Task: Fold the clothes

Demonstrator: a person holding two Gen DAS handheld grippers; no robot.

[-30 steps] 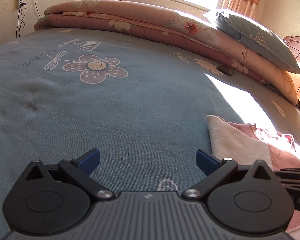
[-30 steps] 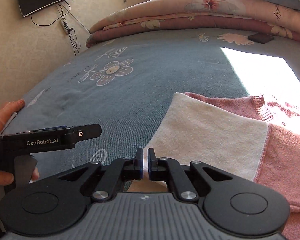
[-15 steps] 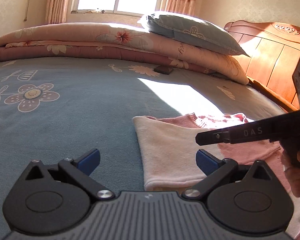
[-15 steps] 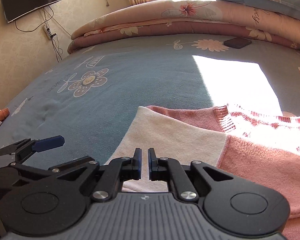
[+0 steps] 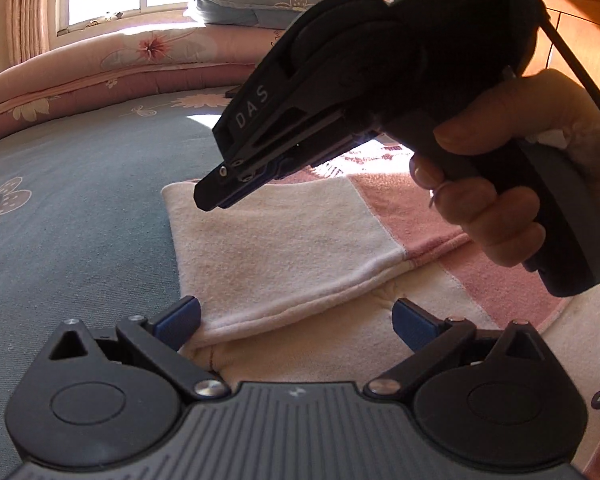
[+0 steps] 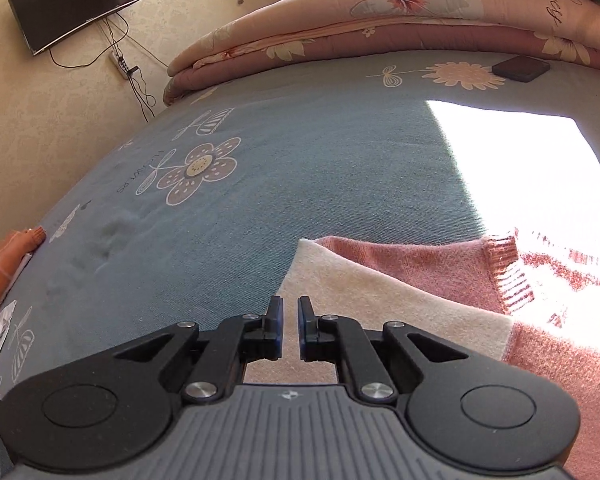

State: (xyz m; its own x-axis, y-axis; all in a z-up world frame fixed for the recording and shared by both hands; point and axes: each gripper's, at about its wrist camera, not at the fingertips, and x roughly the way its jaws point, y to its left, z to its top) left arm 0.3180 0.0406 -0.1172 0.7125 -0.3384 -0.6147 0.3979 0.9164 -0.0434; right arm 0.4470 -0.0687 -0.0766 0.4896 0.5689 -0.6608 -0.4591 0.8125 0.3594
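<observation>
"DAS" on the right tool [image 5: 236, 184]; mirrored "FLOWERS" on bedspread [image 6: 260, 208]

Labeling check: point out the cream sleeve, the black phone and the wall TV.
cream sleeve [image 5: 284, 248], left wrist view, middle of its flat top face.
black phone [image 6: 521, 68], right wrist view, centre of its dark face.
wall TV [image 6: 74, 4], right wrist view, screen centre.

Black claw [image 5: 296, 322] with blue pads [image 5: 179, 317], silver screws, "DAS" lettering.
</observation>
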